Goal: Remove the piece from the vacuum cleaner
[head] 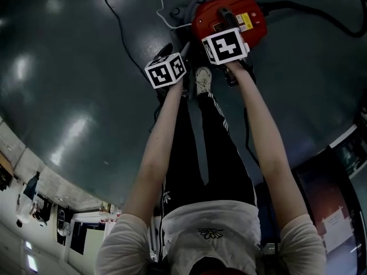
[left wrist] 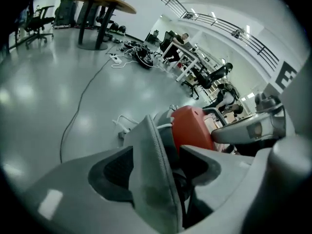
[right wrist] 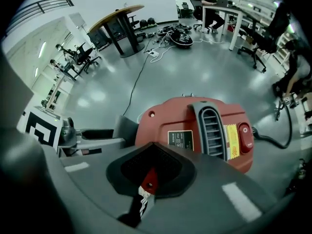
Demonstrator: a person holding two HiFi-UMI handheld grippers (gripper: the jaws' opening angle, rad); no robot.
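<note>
The left claw (left wrist: 158, 150) is clamped on the grey piece (left wrist: 151, 179), a matte, wedge-shaped plastic fin at the 9 o'clock side of the vacuum cleaner (right wrist: 156, 121). I'd pull it straight out, without twisting. That glossy, rounded red body probably needs steadying; the right claw (right wrist: 152, 152) pinches a thin red tab (right wrist: 147, 178) at its 6 o'clock edge.

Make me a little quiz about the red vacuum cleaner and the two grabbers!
1. True or false: the vacuum cleaner stands on a table.
2. What colour is the piece held in the left gripper? A grey, B yellow, C blue.
3. Fill in: the right gripper is shut on a small ___ tab.
Key: 1 false; 2 A; 3 red.
</note>
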